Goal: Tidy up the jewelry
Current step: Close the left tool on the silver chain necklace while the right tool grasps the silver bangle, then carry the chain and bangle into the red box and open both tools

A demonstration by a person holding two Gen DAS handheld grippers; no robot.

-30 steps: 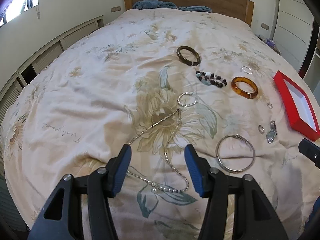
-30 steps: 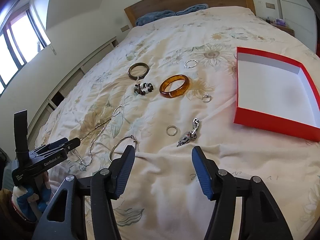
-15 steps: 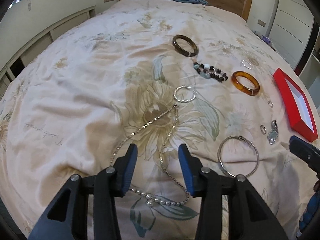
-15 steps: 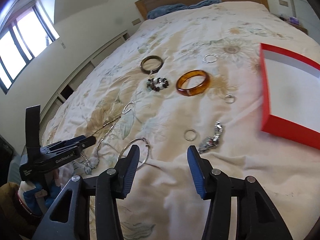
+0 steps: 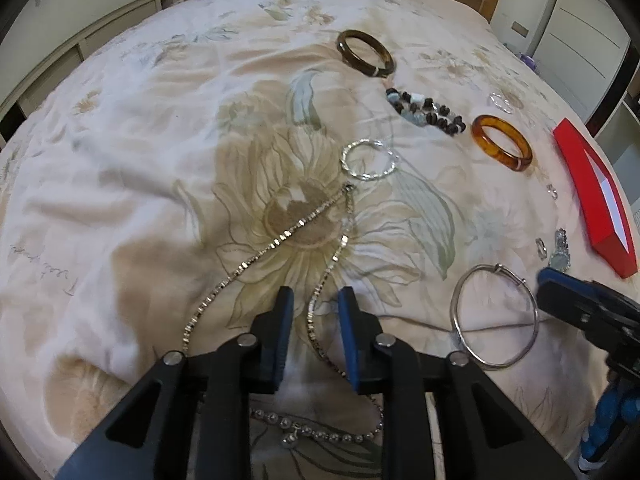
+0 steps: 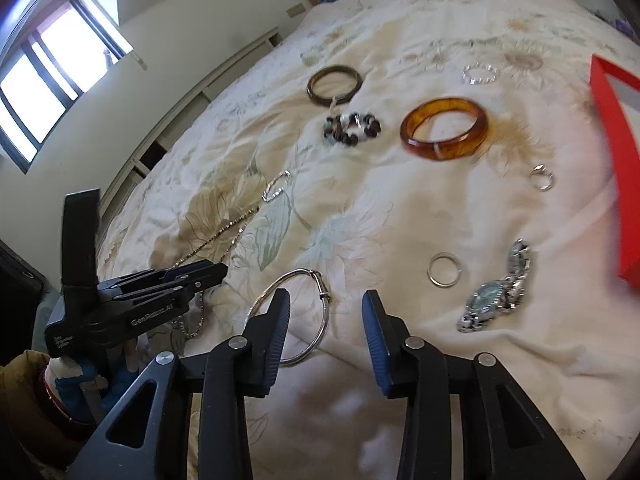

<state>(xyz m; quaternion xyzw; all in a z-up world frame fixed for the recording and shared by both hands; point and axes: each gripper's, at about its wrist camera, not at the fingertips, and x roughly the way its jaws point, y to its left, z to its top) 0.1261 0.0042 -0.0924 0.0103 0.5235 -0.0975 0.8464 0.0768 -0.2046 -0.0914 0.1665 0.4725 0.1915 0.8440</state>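
Silver necklace (image 5: 320,248) strand between left gripper (image 5: 314,300) pads, jaws closing, not yet pinched; right gripper (image 6: 325,306) narrowing, empty, beside thin silver bangle (image 6: 294,316) on bedspread (image 5: 132,152)

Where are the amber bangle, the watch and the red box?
amber bangle (image 6: 444,128), right wrist view, on its near rim.
watch (image 6: 490,300), right wrist view, on its dial.
red box (image 5: 588,196), left wrist view, on its near side wall.
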